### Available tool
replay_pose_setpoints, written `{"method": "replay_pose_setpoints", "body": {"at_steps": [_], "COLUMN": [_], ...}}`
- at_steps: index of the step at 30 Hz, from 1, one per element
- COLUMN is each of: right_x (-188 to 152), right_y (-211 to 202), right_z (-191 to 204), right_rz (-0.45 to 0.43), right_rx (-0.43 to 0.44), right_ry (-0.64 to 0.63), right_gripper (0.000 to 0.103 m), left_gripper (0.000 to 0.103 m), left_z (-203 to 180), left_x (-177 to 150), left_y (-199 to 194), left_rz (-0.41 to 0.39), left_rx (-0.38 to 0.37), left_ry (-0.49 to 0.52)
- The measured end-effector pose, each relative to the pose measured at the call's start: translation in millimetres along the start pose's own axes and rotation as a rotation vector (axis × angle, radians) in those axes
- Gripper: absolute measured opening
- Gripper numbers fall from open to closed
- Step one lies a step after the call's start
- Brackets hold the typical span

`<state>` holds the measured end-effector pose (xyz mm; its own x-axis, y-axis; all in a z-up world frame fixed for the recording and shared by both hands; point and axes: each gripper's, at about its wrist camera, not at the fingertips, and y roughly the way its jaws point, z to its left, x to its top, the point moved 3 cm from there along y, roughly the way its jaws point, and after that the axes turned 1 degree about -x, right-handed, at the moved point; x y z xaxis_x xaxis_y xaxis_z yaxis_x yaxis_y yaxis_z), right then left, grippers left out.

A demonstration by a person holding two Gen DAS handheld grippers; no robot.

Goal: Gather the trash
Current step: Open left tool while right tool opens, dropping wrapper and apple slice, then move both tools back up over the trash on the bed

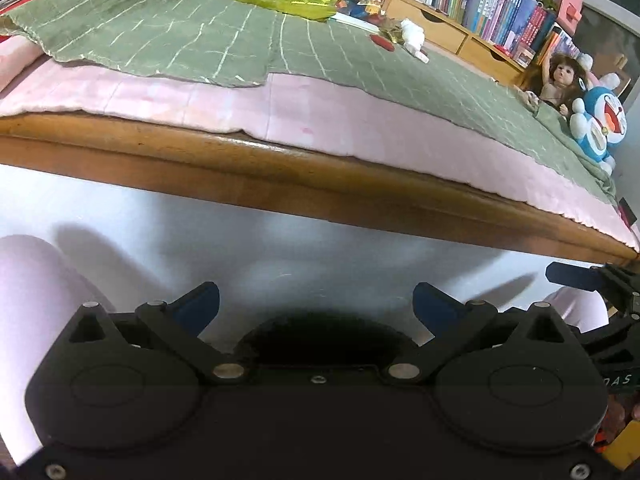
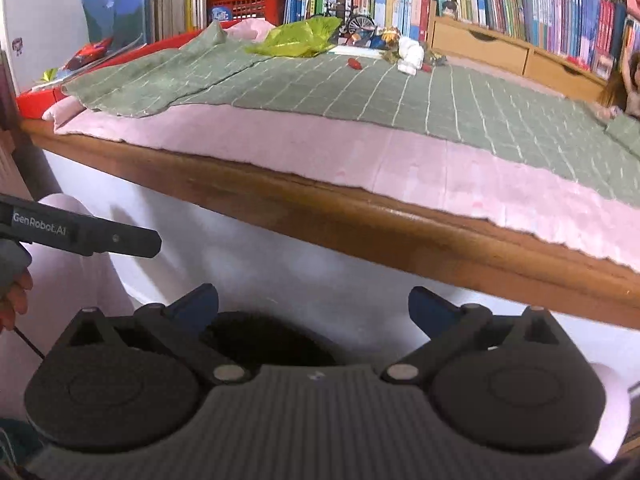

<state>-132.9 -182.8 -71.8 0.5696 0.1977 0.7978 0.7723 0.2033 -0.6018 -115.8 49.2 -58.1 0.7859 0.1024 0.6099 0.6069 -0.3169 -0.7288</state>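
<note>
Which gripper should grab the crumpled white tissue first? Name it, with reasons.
Right, probably. Both the left gripper and right gripper are open and empty below the table edge, but the crumpled white tissue sits nearer straight ahead of the right.

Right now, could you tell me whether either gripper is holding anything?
Nothing is held: the left gripper and right gripper are both open and empty.

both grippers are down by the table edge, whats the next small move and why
Probably lift the right gripper up and forward toward the white tissue wad. Both it and the left gripper are open and empty, low in front of the table, while the trash lies at the far side of the green cloth.
</note>
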Motion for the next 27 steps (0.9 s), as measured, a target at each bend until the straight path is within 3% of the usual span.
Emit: {"method": "replay_pose_setpoints", "body": {"at_steps": [13, 20, 25, 27], "right_x": [1, 21, 45, 57], "right_y": [1, -19, -31, -32], "right_z": [-5, -6, -12, -15], "right_rz": [0.013, -0.064, -0.137, -0.162], "right_rx": [-0.007, 0.027, 0.023, 0.011], "right_ry": [0.035, 0.027, 0.011, 0.005], "right_gripper": [0.103, 0.103, 0.103, 0.103], "left_gripper": [0.103, 0.103, 0.103, 0.103], "left_z": [-8, -29, -42, -43], "left_x": [4, 29, 49, 58], "left_y": [0, -27, -42, -45], "left_rz": [0.031, -0.03, -0.069, -0.091], "left_rx": [-0.028, -0.056, -0.129, -0.113], "left_ry": [-0.016, 0.069, 0.094, 0.107]}}
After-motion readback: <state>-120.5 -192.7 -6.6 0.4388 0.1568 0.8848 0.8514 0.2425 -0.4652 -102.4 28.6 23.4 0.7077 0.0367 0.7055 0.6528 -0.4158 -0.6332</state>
